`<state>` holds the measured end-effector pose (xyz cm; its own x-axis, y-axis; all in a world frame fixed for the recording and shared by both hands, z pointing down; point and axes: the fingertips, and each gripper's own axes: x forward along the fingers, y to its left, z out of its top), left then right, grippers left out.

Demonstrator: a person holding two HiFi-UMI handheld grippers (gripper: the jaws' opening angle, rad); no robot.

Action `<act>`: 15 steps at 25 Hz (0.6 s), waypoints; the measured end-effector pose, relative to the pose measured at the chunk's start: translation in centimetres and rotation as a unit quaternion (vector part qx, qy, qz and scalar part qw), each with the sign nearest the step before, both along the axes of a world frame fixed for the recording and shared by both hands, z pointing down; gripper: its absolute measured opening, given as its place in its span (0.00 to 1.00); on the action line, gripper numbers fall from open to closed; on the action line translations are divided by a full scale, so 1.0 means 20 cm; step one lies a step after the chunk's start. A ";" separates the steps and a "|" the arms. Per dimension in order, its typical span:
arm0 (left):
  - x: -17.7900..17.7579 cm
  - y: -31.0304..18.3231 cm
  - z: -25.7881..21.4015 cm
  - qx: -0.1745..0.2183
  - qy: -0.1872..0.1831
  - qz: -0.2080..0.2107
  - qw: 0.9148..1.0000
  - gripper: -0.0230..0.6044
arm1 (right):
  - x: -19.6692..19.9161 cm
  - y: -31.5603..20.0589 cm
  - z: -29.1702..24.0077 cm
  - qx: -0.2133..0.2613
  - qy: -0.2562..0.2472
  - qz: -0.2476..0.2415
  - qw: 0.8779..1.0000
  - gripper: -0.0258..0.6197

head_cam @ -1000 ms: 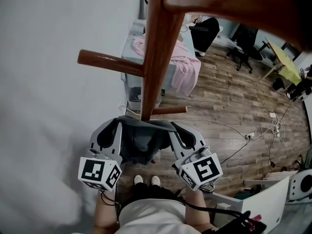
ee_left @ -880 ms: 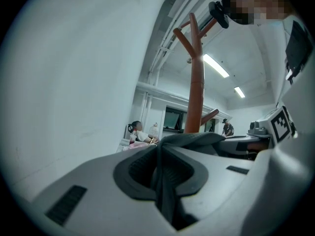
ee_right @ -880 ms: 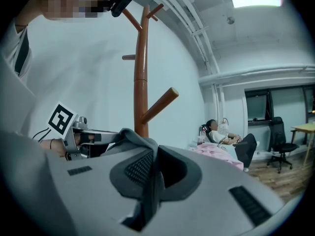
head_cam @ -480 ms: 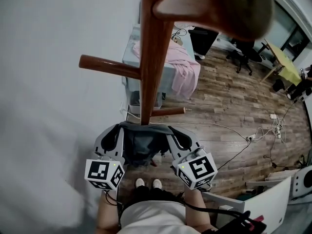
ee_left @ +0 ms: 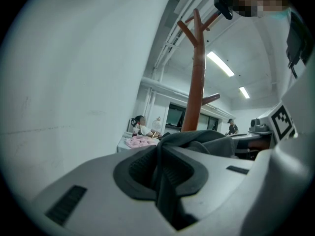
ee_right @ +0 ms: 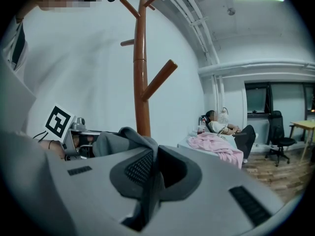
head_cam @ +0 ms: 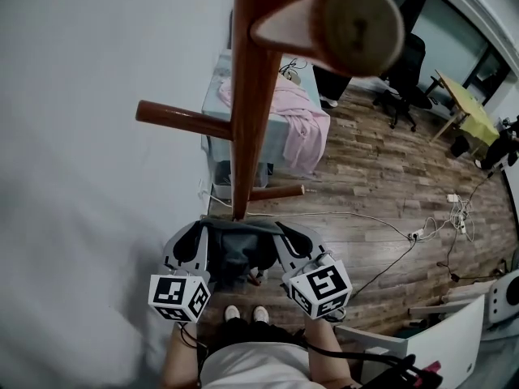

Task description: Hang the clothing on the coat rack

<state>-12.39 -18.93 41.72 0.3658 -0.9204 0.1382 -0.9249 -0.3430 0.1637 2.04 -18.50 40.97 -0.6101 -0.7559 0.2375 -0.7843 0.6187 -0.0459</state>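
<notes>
A grey garment (head_cam: pixel 238 246) hangs stretched between my two grippers, just in front of the reddish-brown wooden coat rack (head_cam: pixel 252 96). My left gripper (head_cam: pixel 197 235) is shut on the garment's left edge and my right gripper (head_cam: pixel 285 235) on its right edge. A thick upper peg (head_cam: pixel 350 23) points toward the camera; a second peg (head_cam: pixel 183 120) sticks out left and a short one (head_cam: pixel 277 192) low on the right. In the left gripper view the cloth (ee_left: pixel 198 140) runs from the shut gripper (ee_left: pixel 160 175) toward the rack (ee_left: pixel 197 82). The right gripper (ee_right: pixel 149 177) pinches a fold (ee_right: pixel 124 140) beside the pole (ee_right: pixel 141 68).
A white wall (head_cam: pixel 89 177) stands close on the left. Behind the rack a table (head_cam: pixel 217 87) carries a pink cloth (head_cam: pixel 296 118), with a person seated at it (ee_right: pixel 221 124). Office chairs (head_cam: pixel 404 79), floor cables (head_cam: pixel 438 217) and a white box (head_cam: pixel 450 331) lie to the right.
Both grippers, still holding the garment, have slid lower in the head view and a little closer together. The upper peg's round end has come fully into sight.
</notes>
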 end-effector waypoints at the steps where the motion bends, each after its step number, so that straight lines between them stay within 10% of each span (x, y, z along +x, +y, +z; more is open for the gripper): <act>1: -0.01 0.02 0.02 -0.001 0.006 -0.002 1.000 0.11 | -0.01 0.01 0.02 -0.005 0.001 -0.002 1.000 0.08; 15: 0.02 0.03 0.16 -0.011 0.060 -0.012 0.998 0.11 | -0.04 0.00 0.13 -0.024 0.004 -0.004 1.000 0.08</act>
